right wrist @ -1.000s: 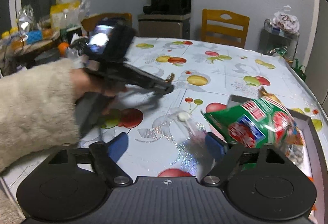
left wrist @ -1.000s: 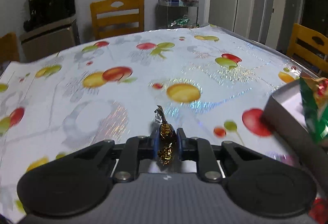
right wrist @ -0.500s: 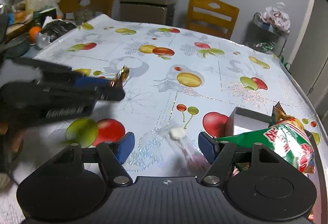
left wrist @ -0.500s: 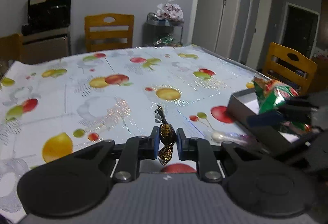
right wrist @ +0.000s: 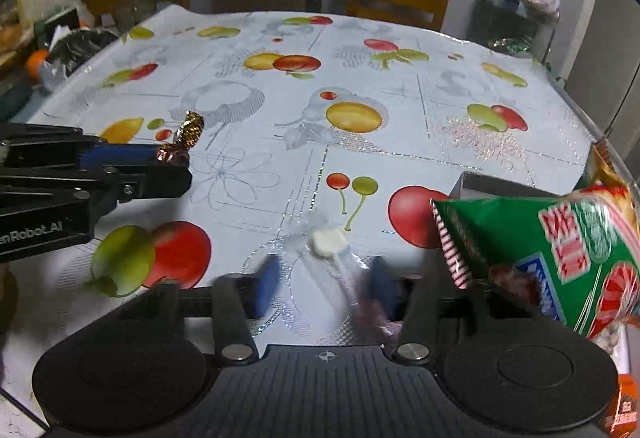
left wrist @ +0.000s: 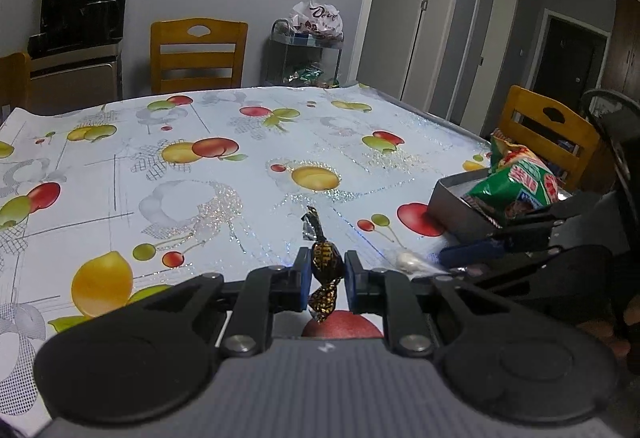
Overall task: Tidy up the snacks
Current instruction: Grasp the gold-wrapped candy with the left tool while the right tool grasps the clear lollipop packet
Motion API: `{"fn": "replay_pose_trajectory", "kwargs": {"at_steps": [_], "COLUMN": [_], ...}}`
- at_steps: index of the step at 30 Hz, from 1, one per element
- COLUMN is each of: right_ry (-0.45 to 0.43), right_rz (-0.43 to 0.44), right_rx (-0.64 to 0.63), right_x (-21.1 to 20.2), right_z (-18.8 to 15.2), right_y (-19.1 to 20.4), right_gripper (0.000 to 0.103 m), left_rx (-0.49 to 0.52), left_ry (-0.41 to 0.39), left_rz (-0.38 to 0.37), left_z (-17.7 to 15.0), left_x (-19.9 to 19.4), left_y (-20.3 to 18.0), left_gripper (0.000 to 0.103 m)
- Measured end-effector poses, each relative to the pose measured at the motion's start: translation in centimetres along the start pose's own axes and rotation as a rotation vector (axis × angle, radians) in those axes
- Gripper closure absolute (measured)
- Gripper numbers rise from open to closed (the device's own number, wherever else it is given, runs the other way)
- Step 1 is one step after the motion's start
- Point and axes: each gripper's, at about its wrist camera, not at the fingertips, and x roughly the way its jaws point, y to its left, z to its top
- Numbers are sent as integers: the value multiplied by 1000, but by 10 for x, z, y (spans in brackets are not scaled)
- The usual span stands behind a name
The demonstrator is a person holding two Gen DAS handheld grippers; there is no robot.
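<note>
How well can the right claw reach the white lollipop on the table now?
Probably yes: the right claw is open, the white lollipop lies between its fingers, and nothing covers it. The green snack bag stays aside.

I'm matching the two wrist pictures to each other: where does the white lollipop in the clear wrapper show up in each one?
Left wrist: the white lollipop lies on the tablecloth at lower right of centre, just beyond the right gripper.
Right wrist: it lies at lower centre, head away from the camera, stick running back between the open fingers.
Shared landmark: the green snack bag in the grey box, right of the lollipop in both.
</note>
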Motion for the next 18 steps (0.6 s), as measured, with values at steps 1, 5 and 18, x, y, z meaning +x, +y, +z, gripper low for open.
{"fn": "replay_pose_trajectory", "kwargs": {"at_steps": [1,5,18], "right_ry": [0,-2,-13], "right_rz": [-2,8,14], "right_rx": [-1,6,-27], "right_x": [-1,-10,-4], "right_z": [-1,-5,-5], "right_y": [0,5,15], "right_gripper": [83,90,60], "left_rx": [-1,-3,10], "left_ry": [1,8,32], "left_rz": [1,1,-3], "left_z": [0,-1,-4], "left_x": [0,2,6], "left_y": [0,1,-1], "left_gripper": [89,89,89]}}
